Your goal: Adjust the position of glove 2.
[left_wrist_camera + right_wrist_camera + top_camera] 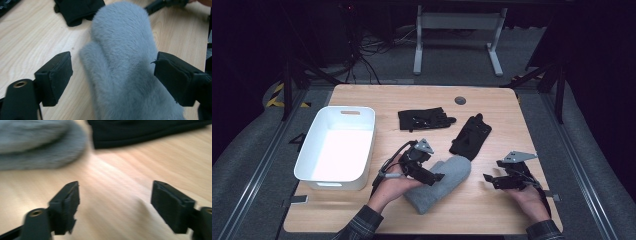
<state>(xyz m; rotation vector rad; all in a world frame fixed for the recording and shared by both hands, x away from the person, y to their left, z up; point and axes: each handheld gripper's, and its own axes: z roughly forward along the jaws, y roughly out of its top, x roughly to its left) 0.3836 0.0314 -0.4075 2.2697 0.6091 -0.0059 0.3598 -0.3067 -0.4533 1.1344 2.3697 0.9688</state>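
The grey mitten lies flat on the surface, near its front edge. The left tool stands open astride it, pads seemingly just clear. The right tool is open over bare wood, empty.

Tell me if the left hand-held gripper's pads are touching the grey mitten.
Apart. In the left gripper view the left hand-held gripper straddles the grey mitten, a gap showing beside each pad.

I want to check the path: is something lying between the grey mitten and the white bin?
Nothing visible does. Bare table lies between the grey mitten and the white bin; the black gloves lie farther back.
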